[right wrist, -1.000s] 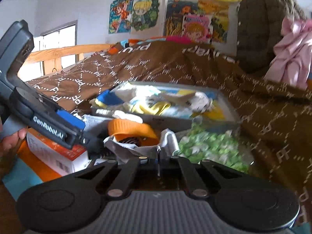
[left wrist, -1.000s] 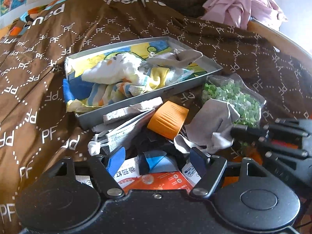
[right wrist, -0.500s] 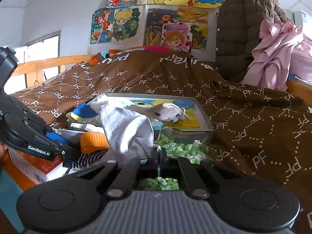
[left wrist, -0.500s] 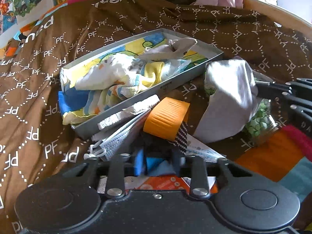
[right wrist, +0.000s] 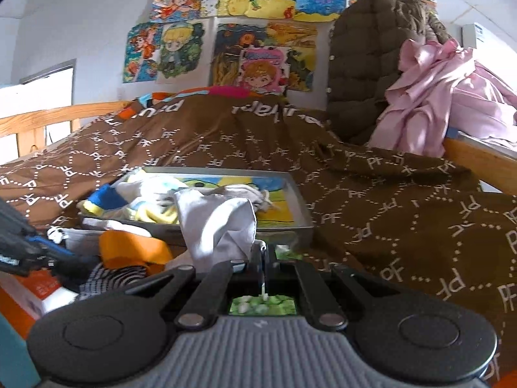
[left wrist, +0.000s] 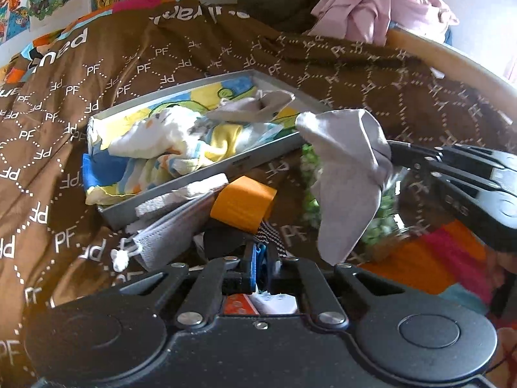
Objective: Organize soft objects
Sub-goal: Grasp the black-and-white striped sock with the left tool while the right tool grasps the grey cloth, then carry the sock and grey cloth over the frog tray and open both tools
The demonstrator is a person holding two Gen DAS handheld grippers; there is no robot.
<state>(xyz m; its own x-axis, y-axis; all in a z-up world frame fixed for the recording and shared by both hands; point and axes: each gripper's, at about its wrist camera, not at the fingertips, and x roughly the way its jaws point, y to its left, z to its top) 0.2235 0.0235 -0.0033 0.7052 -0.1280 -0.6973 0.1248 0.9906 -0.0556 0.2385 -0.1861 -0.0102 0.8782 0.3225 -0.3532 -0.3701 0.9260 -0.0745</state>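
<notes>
Our right gripper is clenched on the grey cloth, hanging just off the tray's near corner. Our left gripper has just closed; on what, we cannot tell. The dangling cloth could snag the rim and spill outside.

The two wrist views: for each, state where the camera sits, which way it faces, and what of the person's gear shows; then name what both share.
Left wrist: rides the left gripper, facing down the bed at the grey tray; right gripper enters from the right, holding the grey cloth.
Right wrist: rides the right gripper, facing the postered wall; left gripper at left edge.
Shared: tray, cloth, orange piece.
</notes>
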